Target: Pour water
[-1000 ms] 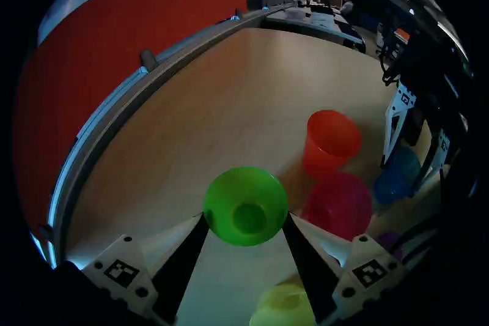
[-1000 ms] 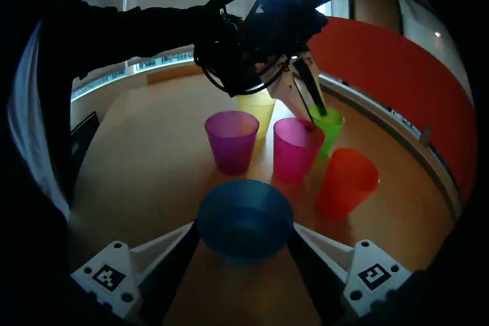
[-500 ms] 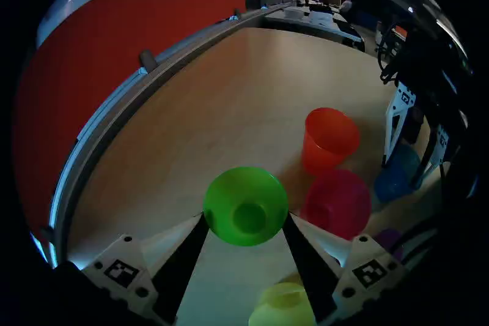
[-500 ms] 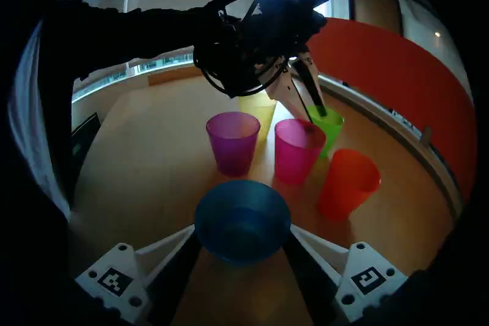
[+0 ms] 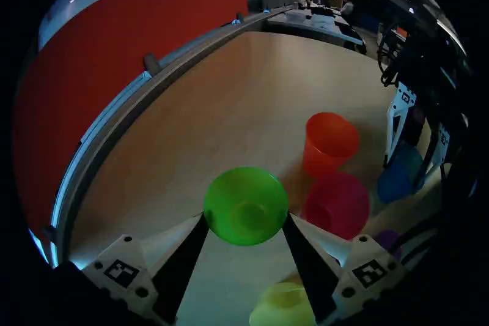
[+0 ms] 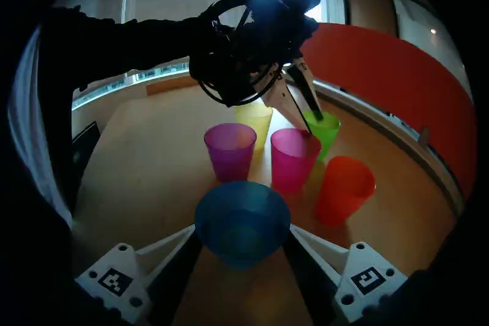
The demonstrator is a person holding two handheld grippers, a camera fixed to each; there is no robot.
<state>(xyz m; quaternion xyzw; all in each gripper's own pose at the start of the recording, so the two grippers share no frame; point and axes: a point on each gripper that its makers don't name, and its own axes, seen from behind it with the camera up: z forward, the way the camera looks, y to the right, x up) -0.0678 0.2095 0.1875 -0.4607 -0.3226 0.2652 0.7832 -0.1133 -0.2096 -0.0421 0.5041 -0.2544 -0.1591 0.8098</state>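
Six cups (image 6: 343, 188) crowd a wooden table (image 5: 244, 93); red partition (image 5: 122, 38), perhaps desks (image 5: 312, 20) beyond.

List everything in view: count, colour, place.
green cup: one, green, between the left gripper's fingers
blue cup: one, blue, between the right gripper's fingers
orange cup: one, orange, on the table
pink cup: one, pink, beside the orange cup
purple cup: one, purple, beside the pink cup
yellow cup: one, yellow, behind the purple cup
table: one, light wood
partition: one, red, along the table's edge
left gripper: one, white and black, shut
right gripper: one, white and black, shut
sleeve: one, dark, above the cups
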